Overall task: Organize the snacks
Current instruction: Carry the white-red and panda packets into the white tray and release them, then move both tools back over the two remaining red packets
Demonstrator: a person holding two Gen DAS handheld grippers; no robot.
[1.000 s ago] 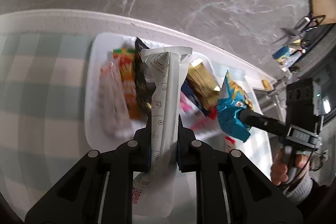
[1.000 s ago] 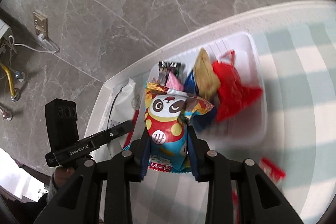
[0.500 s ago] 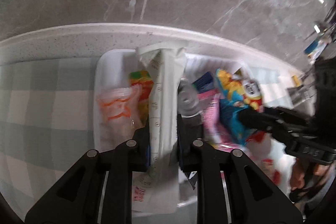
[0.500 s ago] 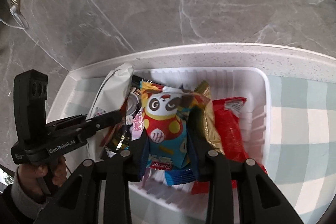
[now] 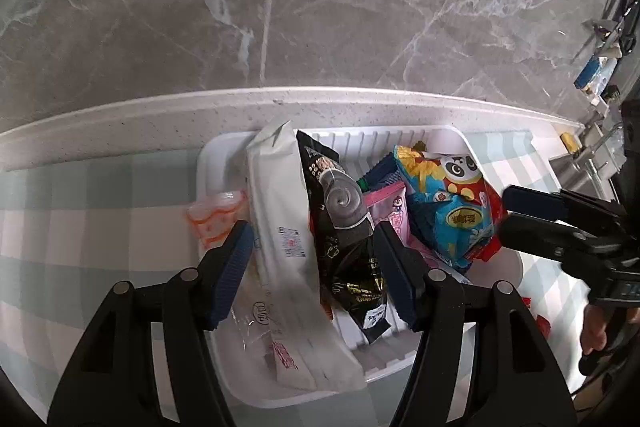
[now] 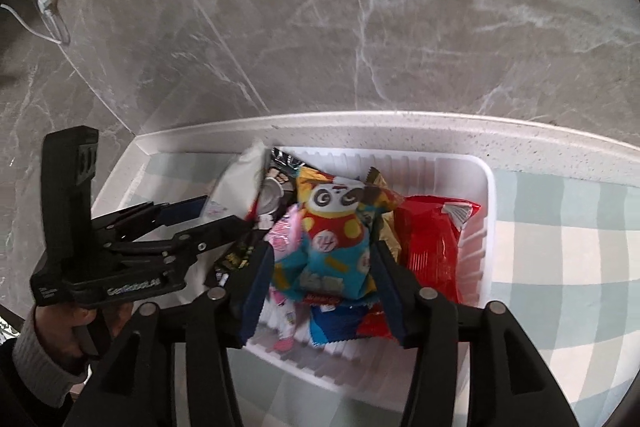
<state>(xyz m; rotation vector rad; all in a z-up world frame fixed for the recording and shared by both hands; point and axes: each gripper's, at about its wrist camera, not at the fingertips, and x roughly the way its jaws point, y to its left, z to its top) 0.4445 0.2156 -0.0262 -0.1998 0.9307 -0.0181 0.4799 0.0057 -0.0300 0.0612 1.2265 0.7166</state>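
A white ribbed tray (image 5: 452,139) (image 6: 486,195) holds several snack packs. My left gripper (image 5: 314,259) is open over it; a long white pack (image 5: 280,211) and a black pack (image 5: 344,227) lie between its fingers, released. My right gripper (image 6: 324,263) is open too; the blue panda pack (image 6: 328,239) (image 5: 448,211) lies in the tray between its fingers. A red pack (image 6: 432,243) lies at the tray's right end, a pink one (image 6: 282,237) left of the panda pack. The right gripper also shows in the left wrist view (image 5: 516,215), the left gripper in the right wrist view (image 6: 212,217).
The tray sits on a green and white checked cloth (image 6: 568,259) against a white counter ledge (image 5: 160,111) and a grey marble wall (image 5: 320,7). A small red wrapper (image 5: 542,325) lies on the cloth right of the tray.
Both grippers have opened and let go of their packs: the white pack and the panda pack now lie in the tray. Both grippers sit closer over the tray.
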